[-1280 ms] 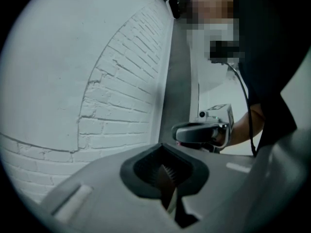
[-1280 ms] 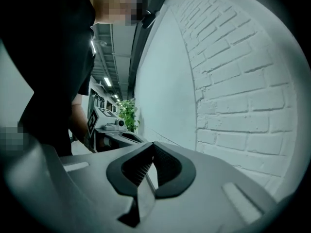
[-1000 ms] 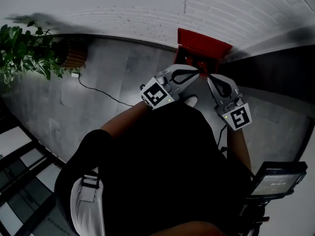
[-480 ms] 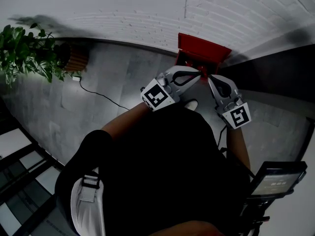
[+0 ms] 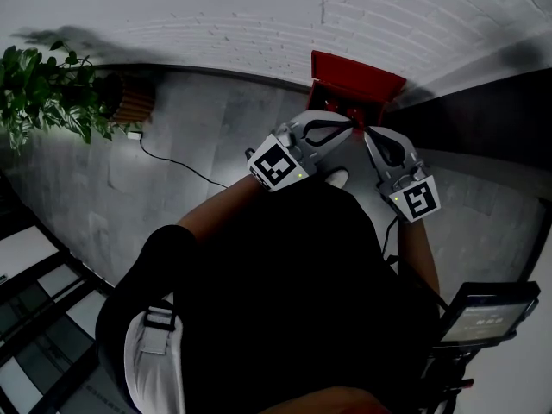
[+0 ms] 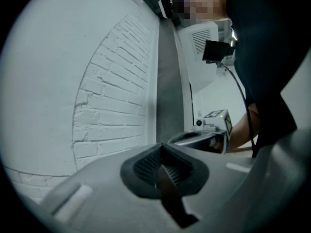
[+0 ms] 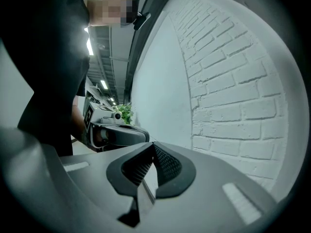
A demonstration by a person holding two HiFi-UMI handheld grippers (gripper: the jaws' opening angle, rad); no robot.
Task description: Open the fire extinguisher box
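The red fire extinguisher box [image 5: 355, 86] stands on the floor against the white brick wall [image 5: 259, 15]. Its lower front is hidden behind both grippers. My left gripper [image 5: 347, 128] and right gripper [image 5: 366, 133] are held side by side in front of the box, tips close together and pointing at it. In the left gripper view the ribbed pads [image 6: 167, 171] are pressed together with nothing between them. The right gripper view shows its pads [image 7: 163, 163] shut and empty too. Both gripper views face the brick wall, and neither shows the box.
A potted plant [image 5: 43, 93] in a wooden pot [image 5: 131, 102] stands at the far left, with a cable [image 5: 181, 166] trailing over the grey floor. A dark wall panel [image 5: 483, 119] runs to the box's right. A screened device [image 5: 487, 313] sits at the lower right.
Almost nothing has changed. Both grippers have stayed shut in front of the box, and the right one has crept slightly towards it.
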